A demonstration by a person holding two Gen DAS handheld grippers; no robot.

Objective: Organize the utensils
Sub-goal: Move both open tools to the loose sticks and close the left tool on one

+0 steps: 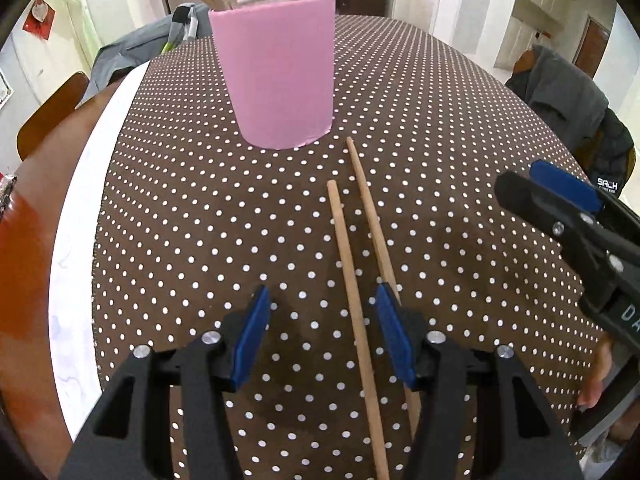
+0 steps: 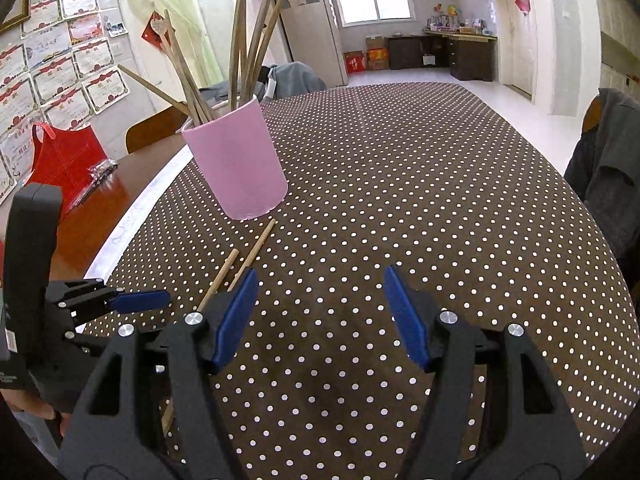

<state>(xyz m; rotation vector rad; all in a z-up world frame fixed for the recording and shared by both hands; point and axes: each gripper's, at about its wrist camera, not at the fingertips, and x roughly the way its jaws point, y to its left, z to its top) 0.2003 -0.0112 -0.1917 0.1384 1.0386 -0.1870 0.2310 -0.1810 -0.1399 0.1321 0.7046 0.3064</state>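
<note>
Nearest to us, we are holding the left gripper (image 1: 322, 336) low over the spotted tablecloth (image 1: 460, 140), its jaws standing apart with nothing pressed between them. One chopstick (image 1: 352, 304) is lying in the gap between the blue pads, nearer the right pad than the left, and we cannot see either pad touching it. The second chopstick (image 1: 374, 224) is lying just beside it on the right, passing behind the right pad, so that pad is coming down between the two sticks.

Off to the right we are carrying the right gripper (image 2: 320, 312), also with its jaws wide and empty, hovering over bare cloth; the two sticks are lying to its left, near its left pad.

Farther along, the far tips of both sticks are pointing toward the pink cup (image 1: 276, 76), which is standing upright on the cloth just beyond them and is already holding a bundle of other chopsticks (image 2: 244, 52).

We are judging that we are at the pickup step: the last two loose sticks are waiting to join the rest. Next we are needing to squeeze the left jaws onto the stick between them without nudging its neighbour, then raise it, tip it upright and lower it into the cup's mouth.
</note>
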